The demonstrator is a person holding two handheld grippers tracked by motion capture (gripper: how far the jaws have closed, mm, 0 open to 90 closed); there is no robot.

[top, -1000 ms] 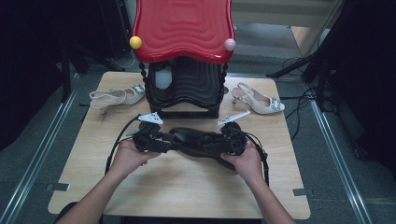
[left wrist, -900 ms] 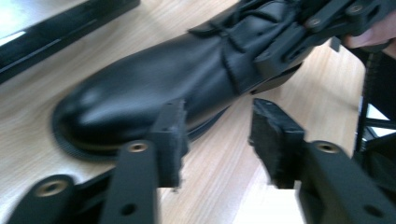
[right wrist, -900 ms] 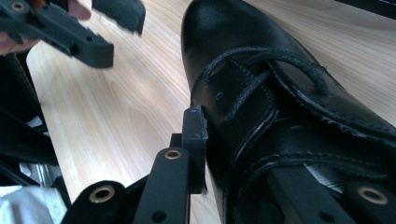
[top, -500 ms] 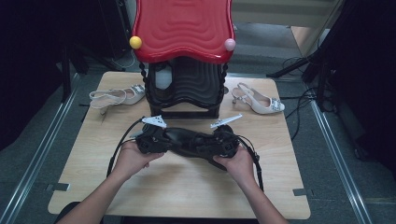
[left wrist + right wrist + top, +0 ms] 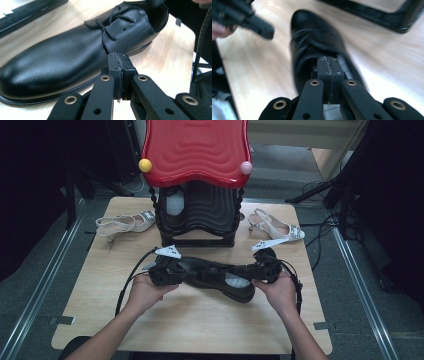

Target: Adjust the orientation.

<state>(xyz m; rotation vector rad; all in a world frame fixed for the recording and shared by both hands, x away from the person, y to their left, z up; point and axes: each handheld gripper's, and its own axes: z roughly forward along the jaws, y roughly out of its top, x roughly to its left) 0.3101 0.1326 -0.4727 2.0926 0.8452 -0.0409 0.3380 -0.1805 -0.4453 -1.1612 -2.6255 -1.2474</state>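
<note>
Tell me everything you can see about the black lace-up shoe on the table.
The black shoe is a smooth, leather-looking lace-up with thin black laces, a rounded toe, a stitched sole edge and a pale insole. It lies lengthwise across the wooden table, toe toward the left tongs, heel opening at the right tongs. Both tongs look shut; whether they touch it is unclear.

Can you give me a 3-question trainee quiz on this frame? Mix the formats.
1. True or false: the left tongs are shut.
2. Which end of the black shoe lies toward the left tongs? A) toe B) heel C) sole
3. Fill in: a pale sandal lies on each side of the black ____ with the red top.

Key: 1 true; 2 A; 3 rack. The other sandal lies at the rack's right; the right tongs are shut at the shoe's heel opening.
</note>
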